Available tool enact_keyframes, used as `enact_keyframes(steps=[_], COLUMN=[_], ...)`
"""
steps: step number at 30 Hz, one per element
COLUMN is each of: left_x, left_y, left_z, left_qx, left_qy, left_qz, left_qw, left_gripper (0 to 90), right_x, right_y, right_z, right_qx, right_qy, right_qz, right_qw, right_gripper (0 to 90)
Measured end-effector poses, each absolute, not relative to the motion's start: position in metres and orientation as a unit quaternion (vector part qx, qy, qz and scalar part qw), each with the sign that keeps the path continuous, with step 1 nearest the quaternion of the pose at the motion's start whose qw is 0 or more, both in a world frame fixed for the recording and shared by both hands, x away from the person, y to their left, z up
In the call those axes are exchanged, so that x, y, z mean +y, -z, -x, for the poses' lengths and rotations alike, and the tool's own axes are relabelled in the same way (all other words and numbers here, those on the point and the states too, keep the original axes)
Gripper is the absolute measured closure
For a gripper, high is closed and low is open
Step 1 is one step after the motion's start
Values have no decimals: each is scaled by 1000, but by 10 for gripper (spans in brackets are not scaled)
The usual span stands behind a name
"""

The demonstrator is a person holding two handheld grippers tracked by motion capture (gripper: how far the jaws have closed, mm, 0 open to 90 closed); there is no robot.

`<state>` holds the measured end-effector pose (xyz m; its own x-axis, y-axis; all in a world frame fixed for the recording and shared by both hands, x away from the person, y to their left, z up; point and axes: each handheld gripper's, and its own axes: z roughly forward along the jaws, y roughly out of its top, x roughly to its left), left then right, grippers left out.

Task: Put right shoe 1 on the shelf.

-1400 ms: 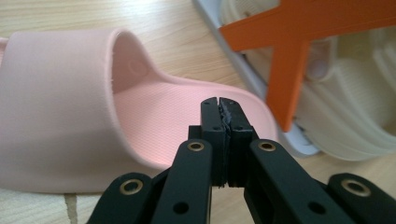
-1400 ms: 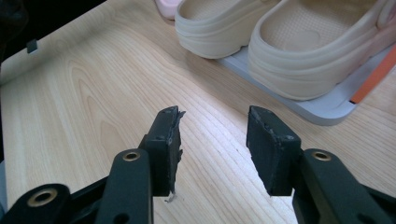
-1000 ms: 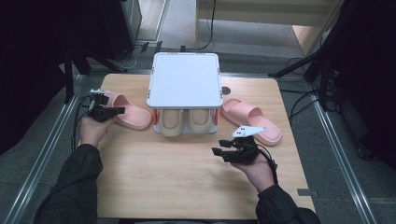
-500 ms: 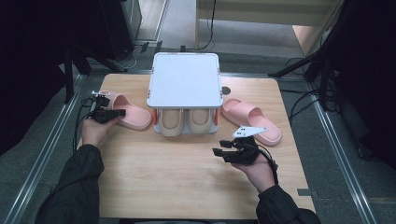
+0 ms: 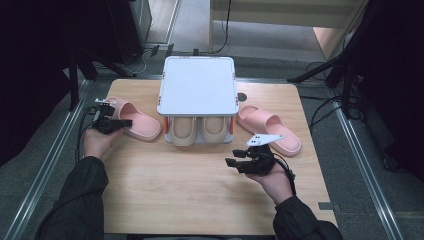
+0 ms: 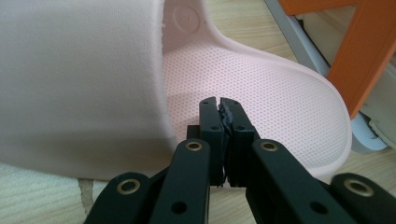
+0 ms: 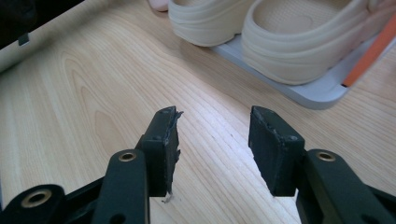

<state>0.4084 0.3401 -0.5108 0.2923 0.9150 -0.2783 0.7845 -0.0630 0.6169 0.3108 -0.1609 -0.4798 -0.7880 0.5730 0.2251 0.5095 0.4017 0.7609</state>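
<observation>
A person sits at a wooden table (image 5: 165,190) holding a black two-jaw gripper in each hand. The left gripper (image 5: 124,123) rests at the near end of a pink slipper (image 5: 134,120). In the left gripper view its jaws are pressed together with nothing visible between them, the tips (image 6: 219,105) lying over the dotted footbed of the slipper (image 6: 261,88), just beside the edge of the slipper's wide strap, which rises to the left of the jaws. Whether the tips touch the footbed cannot be told. Beyond the slipper's heel, ahead and to the right of the jaws, an orange post (image 6: 359,60) of a rack stands on the table. The right gripper (image 5: 231,163) hovers over bare wood near the front of the table, jaws spread wide apart and holding nothing. In the right gripper view the gap between its jaws (image 7: 212,135) frames plain tabletop. Ahead of it and slightly to the right sits a white two-level shoe rack (image 5: 197,87), with a pair of beige slippers (image 7: 280,28) side by side on the lower grey shelf, well apart from the jaws. A second pink slipper (image 5: 270,127) lies just beyond the right gripper, on the far side of the person's right hand (image 5: 270,177), near the rack.
</observation>
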Motion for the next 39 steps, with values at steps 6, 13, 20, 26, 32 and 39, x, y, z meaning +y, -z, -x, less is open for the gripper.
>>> enact_keyframes(steps=[6, 13, 20, 26, 32, 39], left_x=[347, 356, 365, 374, 377, 373], left_y=[511, 511, 512, 513, 513, 498], left_z=[-401, -393, -384, -378, -375, -373], left_qx=[592, 598, 607, 615, 619, 608], left_qy=[-95, -98, -103, -106, -107, -119], left_qz=[-720, -716, -709, -700, -696, -698], left_qw=[350, 347, 343, 347, 347, 360], left_gripper=[883, 882, 879, 868, 860, 766], right_x=[-155, -148, -142, -138, -136, -136], right_y=[480, 480, 480, 479, 480, 479], right_z=[-314, -318, -321, -324, -325, -325], right_qx=[841, 845, 848, 850, 852, 852], right_qy=[-441, -440, -438, -437, -436, -435], right_qz=[-312, -304, -297, -292, -288, -291], right_qw=[32, 28, 22, 20, 18, 18], right_gripper=[524, 522, 522, 522, 522, 522])
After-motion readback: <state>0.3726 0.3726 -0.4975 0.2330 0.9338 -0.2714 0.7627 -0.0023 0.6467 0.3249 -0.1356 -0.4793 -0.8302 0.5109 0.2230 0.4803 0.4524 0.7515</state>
